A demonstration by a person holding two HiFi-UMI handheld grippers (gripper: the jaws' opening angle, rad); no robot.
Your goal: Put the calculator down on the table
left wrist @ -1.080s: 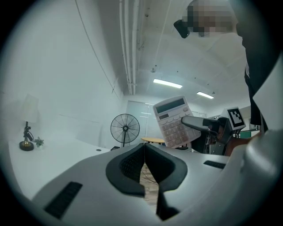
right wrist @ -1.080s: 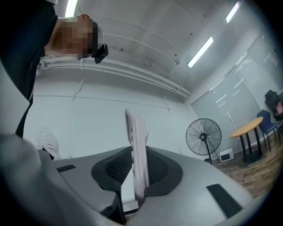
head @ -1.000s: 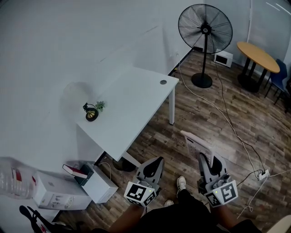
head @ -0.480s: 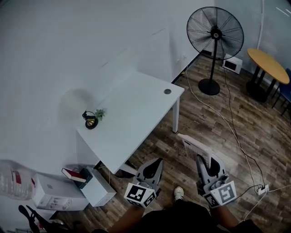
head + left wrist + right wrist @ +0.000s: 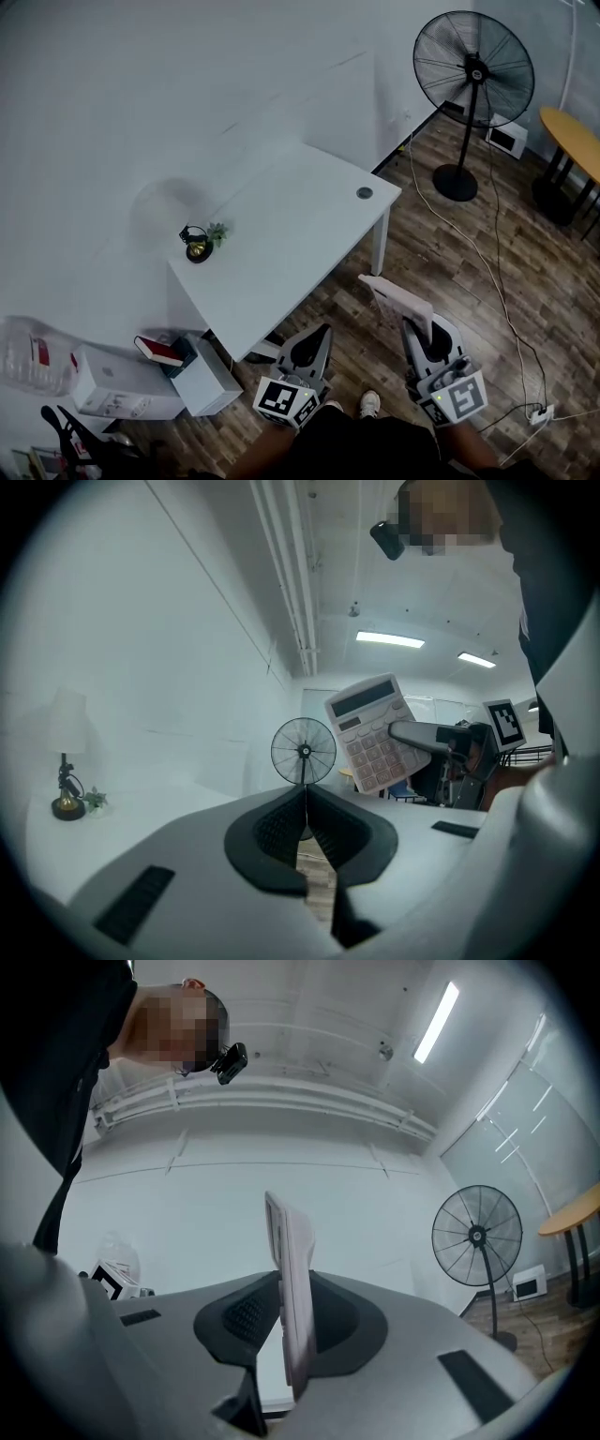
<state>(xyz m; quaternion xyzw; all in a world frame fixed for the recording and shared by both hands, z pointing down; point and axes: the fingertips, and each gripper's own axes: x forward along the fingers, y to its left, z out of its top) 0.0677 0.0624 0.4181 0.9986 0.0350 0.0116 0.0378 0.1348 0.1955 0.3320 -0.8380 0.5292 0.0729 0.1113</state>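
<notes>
A pale calculator stands on edge in my right gripper, which is shut on its lower end, above the wooden floor in front of the white table. The right gripper view has the calculator edge-on between the jaws of that gripper. My left gripper hangs beside it to the left, shut and holding nothing. From the left gripper view, the calculator's keypad faces me, held up at the right beyond the closed left gripper.
A small lamp with a green sprig stands on the table's left part. A standing fan and a round wooden table are at the far right. Boxes sit on the floor at the left, a cable and power strip at the right.
The table and fan have slid right and down in the head view as both grippers travelled level toward the table. The grip on the calculator is unchanged.
</notes>
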